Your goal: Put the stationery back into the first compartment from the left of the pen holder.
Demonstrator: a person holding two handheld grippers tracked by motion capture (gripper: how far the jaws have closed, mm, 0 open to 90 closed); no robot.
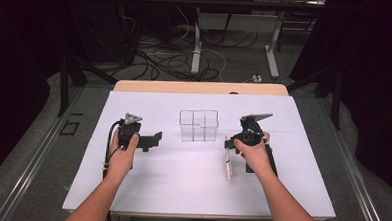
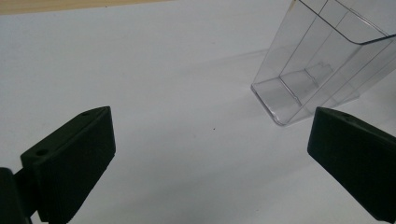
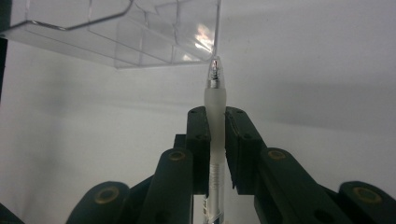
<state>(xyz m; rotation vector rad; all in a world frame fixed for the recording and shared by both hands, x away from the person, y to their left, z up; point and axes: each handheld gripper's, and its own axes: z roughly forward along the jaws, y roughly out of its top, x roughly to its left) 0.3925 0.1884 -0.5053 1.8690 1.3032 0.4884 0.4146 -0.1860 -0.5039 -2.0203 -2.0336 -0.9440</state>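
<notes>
Fingers (image 3: 198, 140) of the right gripper (image 3: 215, 140) pinch a clear pen (image 3: 215, 100), its tip near the corner of a clear divided organizer (image 1: 199, 125) standing mid-tabletop (image 1: 180, 185). Spread wide and holding nothing, the left gripper (image 2: 210, 158) faces that organizer from well apart.

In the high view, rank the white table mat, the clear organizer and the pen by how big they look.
1. White table mat, by far the largest.
2. Clear organizer.
3. Pen, a thin sliver held in the right gripper.
</notes>
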